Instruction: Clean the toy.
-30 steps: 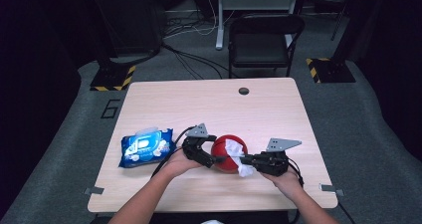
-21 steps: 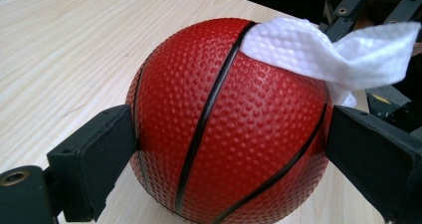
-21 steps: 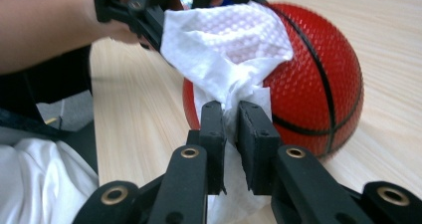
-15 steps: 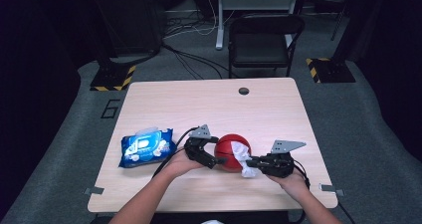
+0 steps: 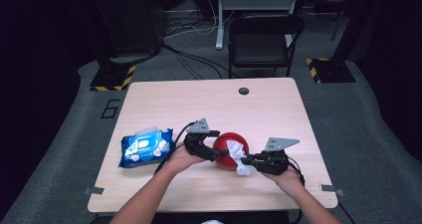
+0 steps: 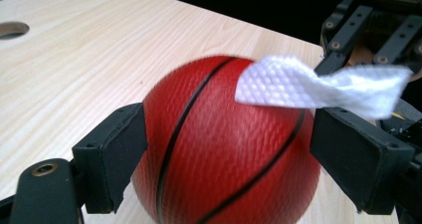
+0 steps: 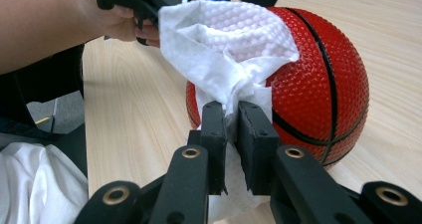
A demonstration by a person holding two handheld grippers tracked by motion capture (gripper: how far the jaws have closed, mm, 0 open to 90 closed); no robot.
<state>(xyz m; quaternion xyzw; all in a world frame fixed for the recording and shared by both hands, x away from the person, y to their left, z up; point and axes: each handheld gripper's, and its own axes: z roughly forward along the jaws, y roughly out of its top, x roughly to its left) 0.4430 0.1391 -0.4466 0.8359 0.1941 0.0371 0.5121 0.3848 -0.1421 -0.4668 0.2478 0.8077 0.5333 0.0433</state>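
A small red ball (image 5: 231,150) with black seams, patterned like a basketball, is seen resting on the light wooden table (image 5: 209,102), toward the near edge and roughly midway across its width. It is flanked by the two hand-held tools: the left gripper (image 5: 211,152) is placed against its left side and the right gripper (image 5: 250,160) just off its right side.

In the left gripper view the ball (image 6: 224,149) is found between the two black jaws, one pad (image 6: 117,157) pressed against its left flank and the other pad (image 6: 356,157) set against its right flank, so the ball is clamped across its width. The jaws have just been closing on it, with the ball between them.

A white wipe (image 5: 238,157) is pinched between the jaws of the right gripper (image 7: 232,115), which are brought almost together on the bunched cloth. In the right gripper view the wipe (image 7: 224,45) is draped up over the top and near side of the ball (image 7: 318,84), touching its pebbled surface, while its lower end hangs below the jaws toward the table.

A blue pack of wipes (image 5: 144,147) is laid flat on the table to the left of the left hand, apart from the ball
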